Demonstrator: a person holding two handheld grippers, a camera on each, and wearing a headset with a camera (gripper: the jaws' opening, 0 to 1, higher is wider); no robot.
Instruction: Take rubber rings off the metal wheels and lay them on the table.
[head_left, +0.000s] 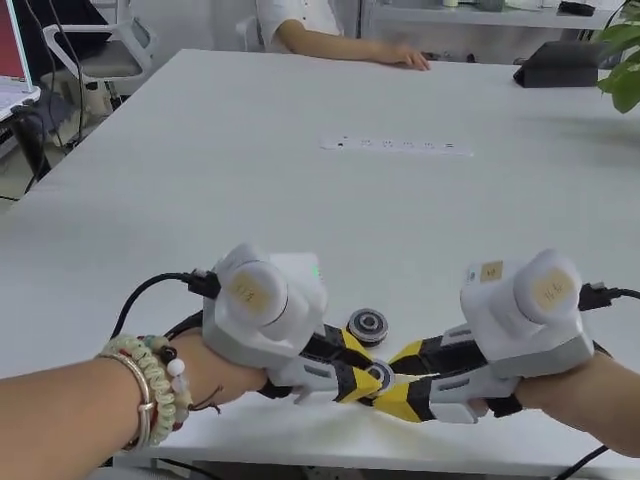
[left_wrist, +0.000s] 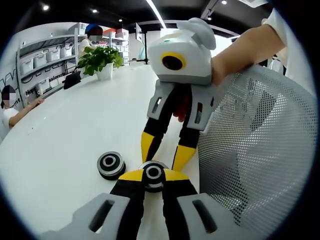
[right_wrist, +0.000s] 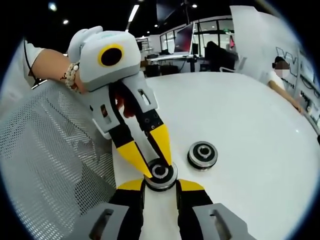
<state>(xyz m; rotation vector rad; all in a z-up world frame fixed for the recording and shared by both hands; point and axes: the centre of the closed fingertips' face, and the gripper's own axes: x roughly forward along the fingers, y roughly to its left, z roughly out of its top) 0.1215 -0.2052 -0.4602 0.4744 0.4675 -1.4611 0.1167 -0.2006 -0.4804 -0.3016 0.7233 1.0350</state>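
Observation:
A metal wheel (head_left: 379, 374) with a black rubber ring sits at the table's near edge, caught between both grippers. My left gripper (head_left: 364, 384) comes from the left and is shut on this wheel (left_wrist: 153, 174), its yellow tips on either side. My right gripper (head_left: 393, 374) comes from the right and is shut on the same wheel (right_wrist: 160, 173). The two pairs of jaws cross at the wheel. A second wheel (head_left: 367, 325) with its ring on lies flat just beyond, also in the left gripper view (left_wrist: 111, 165) and the right gripper view (right_wrist: 202, 154).
The white table (head_left: 300, 200) stretches far ahead, with a white power strip (head_left: 396, 145) mid-table. A person's hand (head_left: 405, 55) rests at the far end, near a black case (head_left: 560, 65) and a plant (head_left: 622, 60). A mesh chair back (left_wrist: 260, 140) stands behind the front edge.

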